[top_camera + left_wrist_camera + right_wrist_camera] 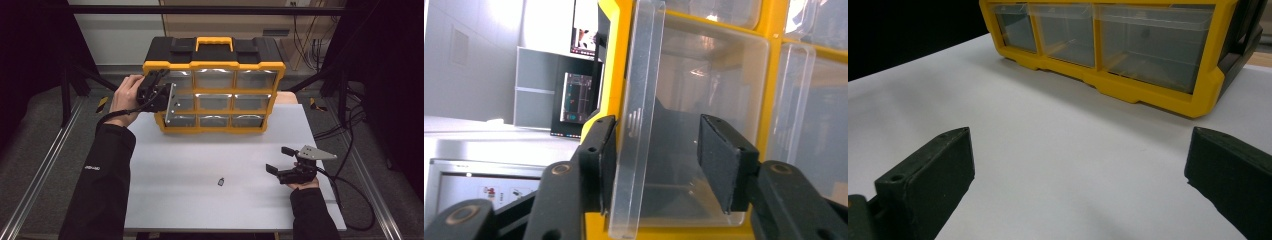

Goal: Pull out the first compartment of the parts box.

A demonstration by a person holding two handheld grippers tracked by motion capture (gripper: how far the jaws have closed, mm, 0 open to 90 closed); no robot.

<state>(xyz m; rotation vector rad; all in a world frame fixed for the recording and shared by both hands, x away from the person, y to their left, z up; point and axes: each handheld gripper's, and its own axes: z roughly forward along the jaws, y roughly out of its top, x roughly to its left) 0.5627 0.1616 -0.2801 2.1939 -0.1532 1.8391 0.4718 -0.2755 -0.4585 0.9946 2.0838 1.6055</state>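
Note:
A yellow and black organiser (214, 64) with clear drawers stands upright at the back of the white table (200, 155). My left gripper (167, 98) is at its left column, level with the middle row. In the left gripper view the left gripper (654, 150) is open, its jaws on either side of a clear drawer's front lip (639, 115); one pad (606, 160) lies against the lip, the other (724, 165) stands apart. My right gripper (277, 158) hovers open over the table's front right with nothing in it, and the right gripper (1078, 160) faces the organiser's bottom row (1128, 85).
A small dark piece (220, 181) lies on the table near the front centre. Black frame posts and cables flank the table on both sides. The organiser's yellow carry handle (214, 42) is on top.

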